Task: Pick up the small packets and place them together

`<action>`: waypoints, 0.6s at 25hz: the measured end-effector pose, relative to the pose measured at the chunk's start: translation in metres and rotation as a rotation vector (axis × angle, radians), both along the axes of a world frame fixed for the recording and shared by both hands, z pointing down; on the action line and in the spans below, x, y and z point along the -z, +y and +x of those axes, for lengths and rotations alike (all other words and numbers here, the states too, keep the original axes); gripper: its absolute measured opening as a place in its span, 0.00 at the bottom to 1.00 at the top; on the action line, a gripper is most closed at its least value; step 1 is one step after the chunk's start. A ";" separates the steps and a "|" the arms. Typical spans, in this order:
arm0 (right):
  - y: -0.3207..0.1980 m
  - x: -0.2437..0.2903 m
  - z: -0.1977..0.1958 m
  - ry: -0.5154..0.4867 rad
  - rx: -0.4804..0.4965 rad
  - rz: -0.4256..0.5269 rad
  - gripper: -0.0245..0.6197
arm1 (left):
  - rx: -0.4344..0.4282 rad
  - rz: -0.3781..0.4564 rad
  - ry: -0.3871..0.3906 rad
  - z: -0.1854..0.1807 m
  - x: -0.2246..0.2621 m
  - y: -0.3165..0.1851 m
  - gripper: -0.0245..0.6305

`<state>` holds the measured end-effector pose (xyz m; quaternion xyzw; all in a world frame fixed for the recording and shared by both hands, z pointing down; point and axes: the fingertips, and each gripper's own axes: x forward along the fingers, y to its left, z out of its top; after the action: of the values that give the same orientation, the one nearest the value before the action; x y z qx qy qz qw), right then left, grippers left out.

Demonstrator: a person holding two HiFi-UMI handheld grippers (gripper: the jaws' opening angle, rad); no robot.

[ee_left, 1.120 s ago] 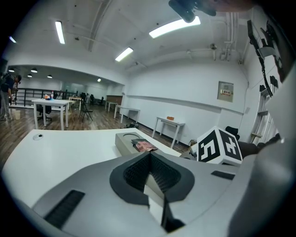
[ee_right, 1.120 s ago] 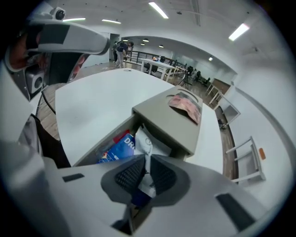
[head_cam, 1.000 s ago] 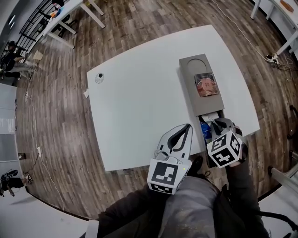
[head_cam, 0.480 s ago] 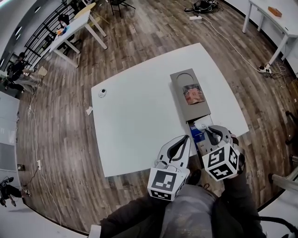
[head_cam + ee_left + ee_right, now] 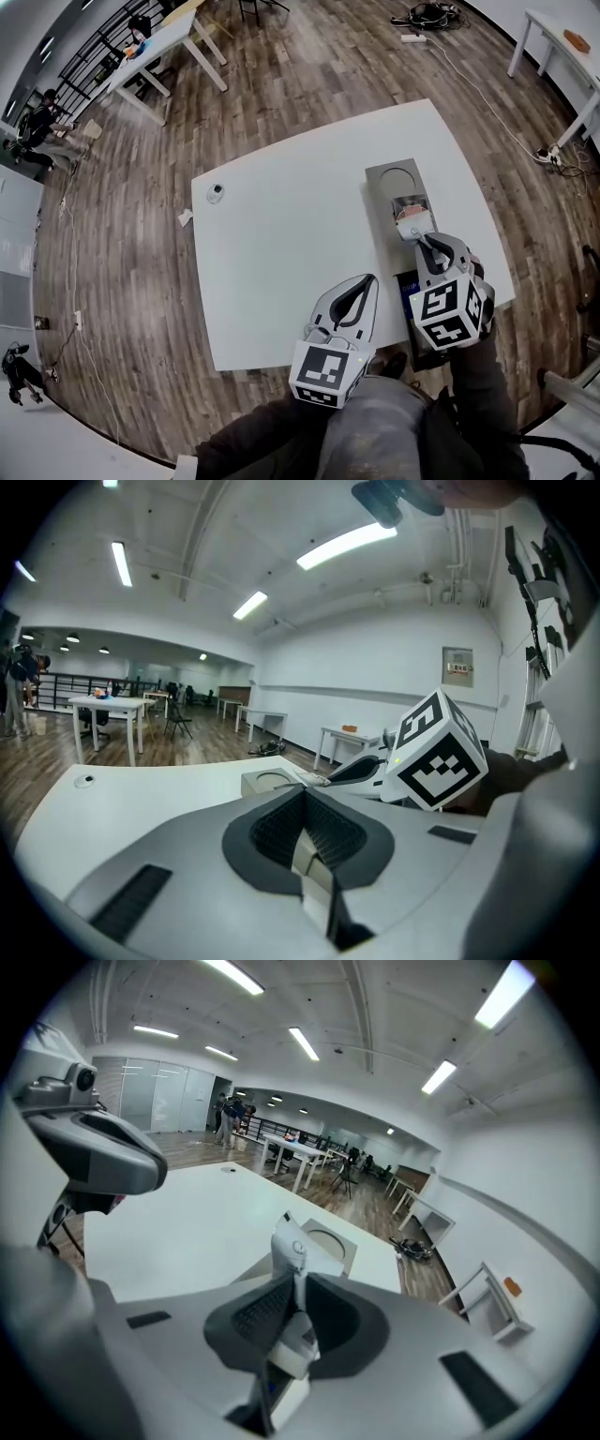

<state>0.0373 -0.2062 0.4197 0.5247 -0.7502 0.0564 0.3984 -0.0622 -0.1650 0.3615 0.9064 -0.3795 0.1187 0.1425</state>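
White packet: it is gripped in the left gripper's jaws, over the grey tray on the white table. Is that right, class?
Not quite: the right gripper view shows the white packet pinched in the right gripper; the left gripper is shut on nothing. It is over the grey tray on the white table.

1. The right gripper (image 5: 427,246) hides the near end of the grey tray (image 5: 386,178) by the right edge of the tabletop (image 5: 281,253).
2. The print on the white packet (image 5: 291,1246) clamped in its jaws is unreadable.
3. The small round thing (image 5: 216,193) near the tabletop's left edge is too small to identify.
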 end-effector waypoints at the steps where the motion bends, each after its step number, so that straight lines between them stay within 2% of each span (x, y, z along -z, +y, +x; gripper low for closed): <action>1: -0.006 -0.005 0.000 0.002 -0.003 -0.006 0.10 | 0.002 -0.009 -0.003 -0.001 -0.004 -0.004 0.04; 5: -0.020 -0.024 -0.007 -0.013 -0.008 -0.046 0.11 | 0.005 -0.046 -0.013 -0.009 -0.020 -0.020 0.04; 11: -0.021 -0.038 -0.013 -0.031 0.008 -0.093 0.23 | 0.006 -0.081 -0.014 -0.011 -0.030 -0.023 0.04; 15: -0.017 -0.041 -0.013 -0.051 0.009 -0.101 0.24 | 0.010 -0.088 -0.015 -0.012 -0.031 -0.018 0.04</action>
<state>0.0242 -0.2231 0.4611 0.4991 -0.7586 0.1057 0.4053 -0.0739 -0.1831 0.3926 0.8964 -0.3793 0.1415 0.1802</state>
